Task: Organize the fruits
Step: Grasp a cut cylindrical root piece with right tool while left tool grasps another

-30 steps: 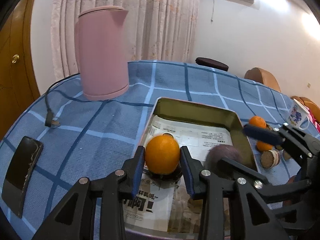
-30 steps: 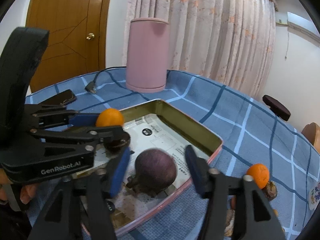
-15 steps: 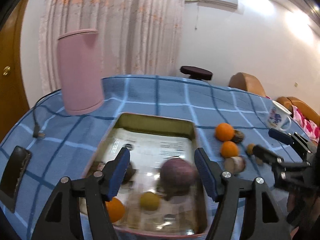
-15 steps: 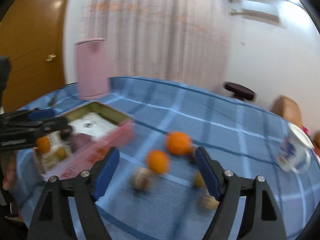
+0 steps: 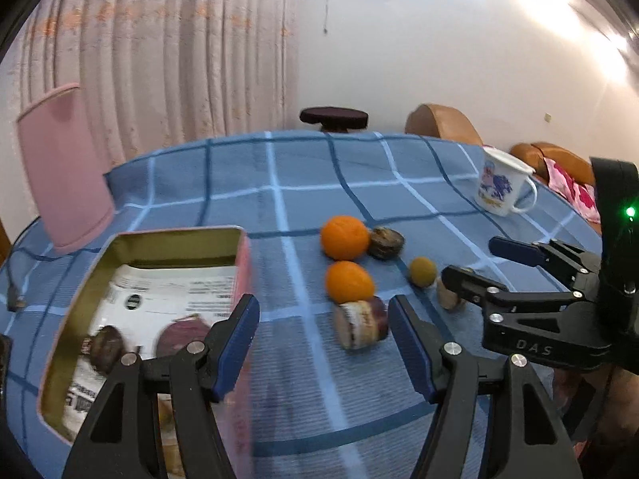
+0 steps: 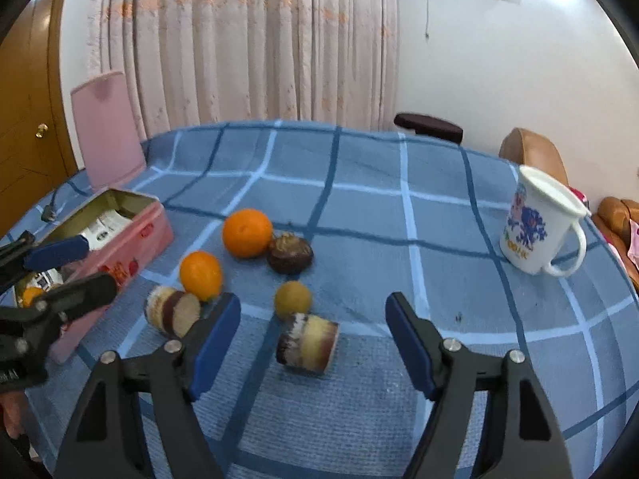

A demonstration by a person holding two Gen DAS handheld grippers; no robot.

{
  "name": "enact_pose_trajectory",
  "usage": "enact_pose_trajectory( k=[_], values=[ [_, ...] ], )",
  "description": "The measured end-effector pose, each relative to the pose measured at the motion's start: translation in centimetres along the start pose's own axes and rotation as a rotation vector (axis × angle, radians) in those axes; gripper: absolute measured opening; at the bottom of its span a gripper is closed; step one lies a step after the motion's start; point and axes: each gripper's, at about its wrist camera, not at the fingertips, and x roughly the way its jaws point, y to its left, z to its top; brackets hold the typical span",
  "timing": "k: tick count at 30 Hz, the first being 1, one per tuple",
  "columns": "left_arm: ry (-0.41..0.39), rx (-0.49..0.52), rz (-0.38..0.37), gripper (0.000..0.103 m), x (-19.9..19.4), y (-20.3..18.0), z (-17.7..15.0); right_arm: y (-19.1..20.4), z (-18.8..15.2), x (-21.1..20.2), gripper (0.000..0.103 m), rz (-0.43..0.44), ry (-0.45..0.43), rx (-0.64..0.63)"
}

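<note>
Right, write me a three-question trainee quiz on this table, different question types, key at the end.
1. True or false: the left gripper has a fruit between its fingers.
2. Which lies nearest the white mug? A) pink tin B) small yellow fruit C) pink kettle
3. Fill in: beside the far orange sits a dark ____ fruit.

Key: 1 false, open and empty; 2 B; 3 brown.

Tin [image 6: 131,235] blocks left; cloth [image 6: 459,291] free btwn fruit, mug [image 6: 539,227].
</note>
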Motion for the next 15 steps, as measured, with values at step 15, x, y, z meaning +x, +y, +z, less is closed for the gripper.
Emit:
enact_pose_trajectory(
  k=[15],
  values=[
    [0.049, 0.048, -0.022, 0.068, 1.7, -1.8, -0.2, -0.8, -0.3, 0.8, 0.04, 0.076, 0.064, 0.032]
  ],
)
